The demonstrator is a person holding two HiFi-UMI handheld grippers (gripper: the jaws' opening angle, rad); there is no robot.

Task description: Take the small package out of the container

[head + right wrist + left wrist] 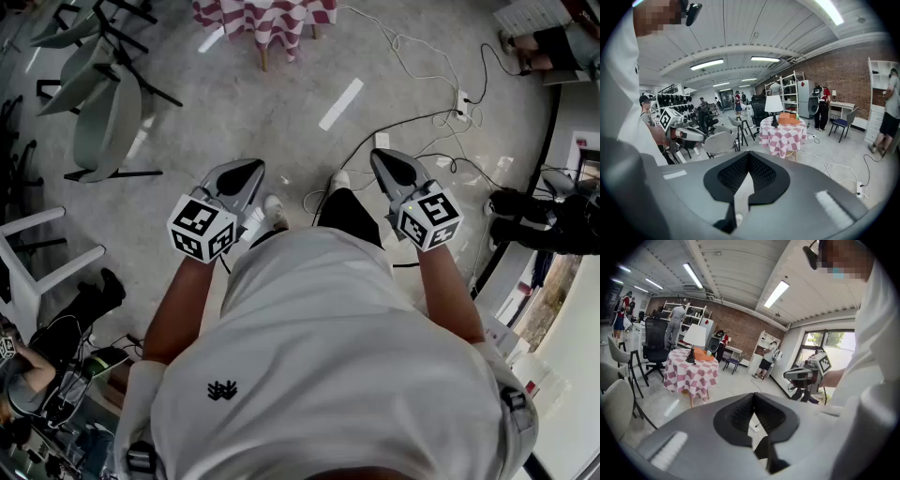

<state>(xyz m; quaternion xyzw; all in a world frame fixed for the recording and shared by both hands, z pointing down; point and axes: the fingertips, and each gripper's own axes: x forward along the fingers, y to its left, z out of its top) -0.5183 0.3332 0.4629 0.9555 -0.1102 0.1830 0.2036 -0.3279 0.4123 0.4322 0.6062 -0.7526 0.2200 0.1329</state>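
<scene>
Checked table [265, 21] cropped, orange box [790, 118] indistinct

Bright, even indoor light from ceiling strip lights [777, 293], daylight glare washing out the window [834, 341] in the left gripper view, faint soft shadows on the pale floor [281, 103], strong fisheye bending and dark vignetted corners in both gripper views, close foreground slightly soft

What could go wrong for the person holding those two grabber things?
1. Tripping: black and white cables snake across the floor ahead of the person, toward the table with the red-and-white checked cloth.
2. No small package shows so far; it may be inside the orange box on that table, but that is only a guess.
3. The left gripper and right gripper both have shut, empty fingers, so reaching in without opening them would just push things.
</scene>
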